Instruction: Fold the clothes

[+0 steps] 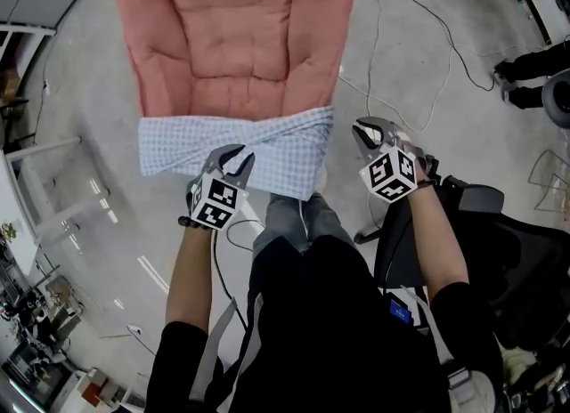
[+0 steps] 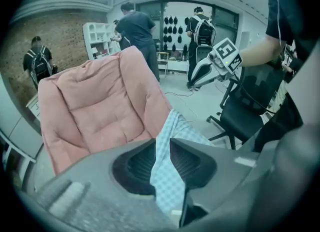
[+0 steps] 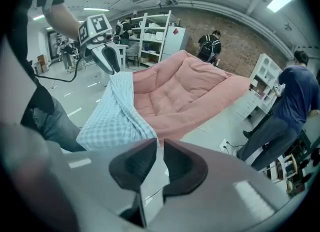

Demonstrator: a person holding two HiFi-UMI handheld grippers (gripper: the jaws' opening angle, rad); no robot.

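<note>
No words, numbers or brand names can be read in any view. The only sign-like marks are black-and-white square code patterns, blocky shapes rather than letters. They stand on the left cube (image 1: 216, 204) of the left gripper (image 1: 236, 160) and the right cube (image 1: 389, 175) of the right gripper (image 1: 367, 131).

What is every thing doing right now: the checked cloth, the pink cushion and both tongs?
checked cloth: folded into a long band, lying across the near edge of the pink cushion.
pink cushion: spread open, with the cloth across its near edge.
left tongs: closed on the checked cloth.
right tongs: open just a crack, holding nothing, beside the cloth's end.
</note>
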